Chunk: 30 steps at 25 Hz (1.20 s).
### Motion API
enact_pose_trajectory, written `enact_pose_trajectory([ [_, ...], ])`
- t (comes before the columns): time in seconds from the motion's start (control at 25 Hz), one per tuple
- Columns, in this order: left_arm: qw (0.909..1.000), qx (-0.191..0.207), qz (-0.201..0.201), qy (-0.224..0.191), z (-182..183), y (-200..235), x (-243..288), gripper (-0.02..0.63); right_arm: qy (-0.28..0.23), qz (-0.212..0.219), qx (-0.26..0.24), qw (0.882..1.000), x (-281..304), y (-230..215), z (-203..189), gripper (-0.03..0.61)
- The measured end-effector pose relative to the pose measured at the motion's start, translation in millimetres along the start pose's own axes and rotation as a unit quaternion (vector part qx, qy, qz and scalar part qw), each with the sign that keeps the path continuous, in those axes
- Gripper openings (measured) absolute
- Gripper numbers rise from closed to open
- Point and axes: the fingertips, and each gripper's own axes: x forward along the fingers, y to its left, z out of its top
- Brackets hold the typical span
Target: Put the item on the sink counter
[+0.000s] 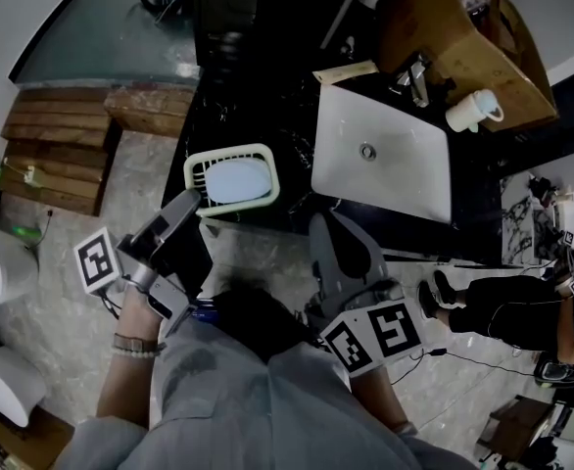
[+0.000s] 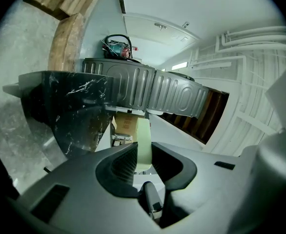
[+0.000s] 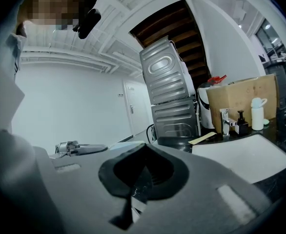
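Left tongs (image 1: 191, 202): jaws partly open, clamped on one wall of the pale green basket (image 1: 226, 153). The left gripper view shows that green wall (image 2: 143, 139) pinched between the two pads.

Basket: just left of the white sink basin (image 1: 405, 179), over the black counter (image 1: 292, 169). I cannot tell whether its base rests on the stone. A pale oval piece (image 1: 234, 180) lies inside it.

Right tongs (image 1: 324, 223): jaws fully together, holding nothing, tips at the counter's near edge, in front of the basin's left corner.
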Motion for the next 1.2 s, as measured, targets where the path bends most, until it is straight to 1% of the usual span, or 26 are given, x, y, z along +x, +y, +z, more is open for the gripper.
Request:
enact_pose_trajectory([
  [0.36, 0.9996, -0.003, 0.028, -0.001, -5.2, 28.0, 12.8, 0.089, 0.009, 0.011, -0.001, 1.0, 0.8, -15.6, -0.5, -0.003],
  [0.56, 0.999, -0.003, 0.045, -0.001, -2.5, 43.8, 17.2, 0.089, 0.021, 0.005, -0.025, 0.999, 6.1, -22.3, -9.8, -0.003],
  [0.68, 0.9988, -0.005, 0.048, -0.003, -0.3, 53.0, 19.1, 0.089, 0.032, 0.013, -0.033, 0.999, 9.9, -21.3, -17.8, -0.003],
  [0.72, 0.9987, -0.007, 0.051, -0.005, 0.6, 56.4, 18.7, 0.089, 0.034, 0.017, -0.039, 0.998, 11.1, -19.3, -20.2, -0.003],
  [0.88, 0.9976, -0.015, 0.067, -0.01, 4.9, 72.2, 16.5, 0.089, 0.049, 0.039, -0.092, 0.994, 18.8, -6.1, -31.3, -0.003],
  [1.0, 0.9967, -0.019, 0.078, -0.011, 8.2, 83.0, 17.3, 0.089, 0.061, 0.053, -0.109, 0.991, 28.7, -0.2, -39.0, -0.003],
  [1.2, 0.9955, -0.02, 0.093, -0.007, 10.2, 95.3, 18.8, 0.089, 0.076, 0.055, -0.183, 0.979, 42.1, 6.5, -56.6, -0.003],
])
